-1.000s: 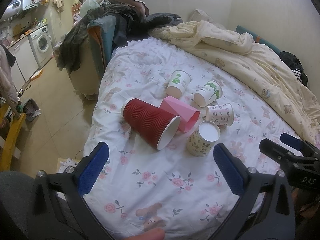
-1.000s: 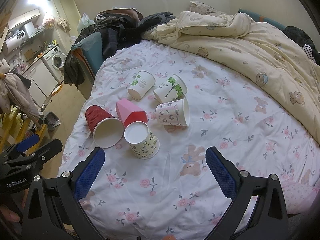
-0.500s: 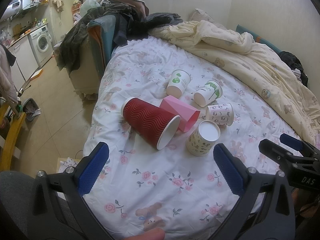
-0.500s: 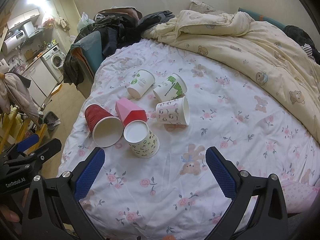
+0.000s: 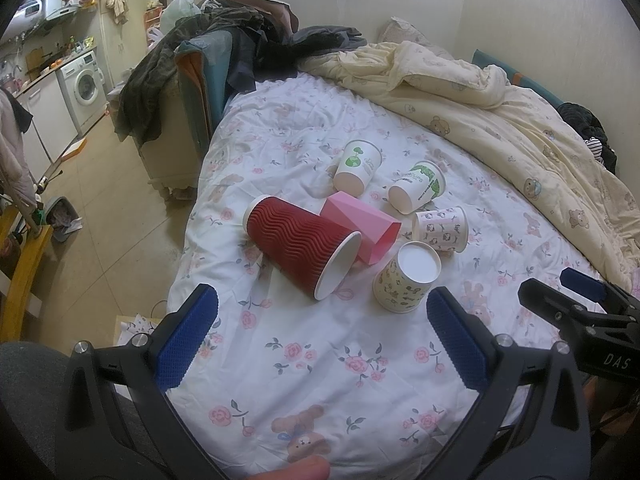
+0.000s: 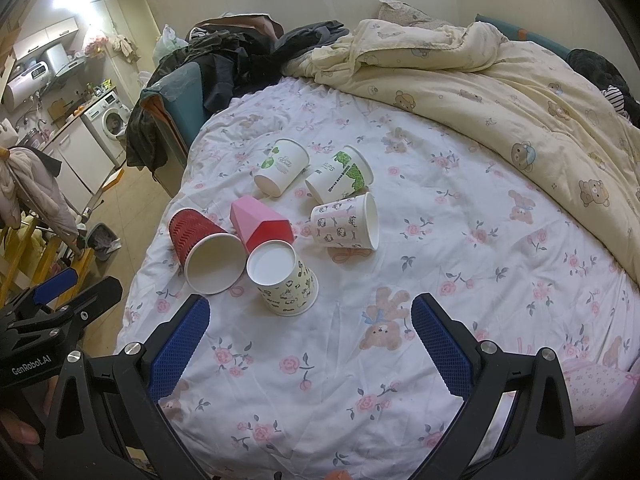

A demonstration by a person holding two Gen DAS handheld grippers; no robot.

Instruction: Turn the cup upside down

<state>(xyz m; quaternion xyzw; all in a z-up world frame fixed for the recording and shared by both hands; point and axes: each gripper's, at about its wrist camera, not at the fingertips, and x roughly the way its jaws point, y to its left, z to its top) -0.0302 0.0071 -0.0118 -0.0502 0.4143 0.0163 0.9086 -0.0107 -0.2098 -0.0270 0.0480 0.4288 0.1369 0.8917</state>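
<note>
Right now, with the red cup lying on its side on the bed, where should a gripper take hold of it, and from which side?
Grip the red cup across its ribbed wall near the middle, coming down from above with the fingers either side of its long axis. It lies on its side with the open mouth toward the cameras, and the pink cup crowds its far flank. The left gripper, open, looks nearest.

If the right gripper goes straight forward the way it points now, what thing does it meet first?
Probably the cream patterned cup, which already stands upside down, just ahead and a little left of the open right gripper. Only bare bedsheet lies between them. Depth is unclear, so it may pass just above the cup.
</note>
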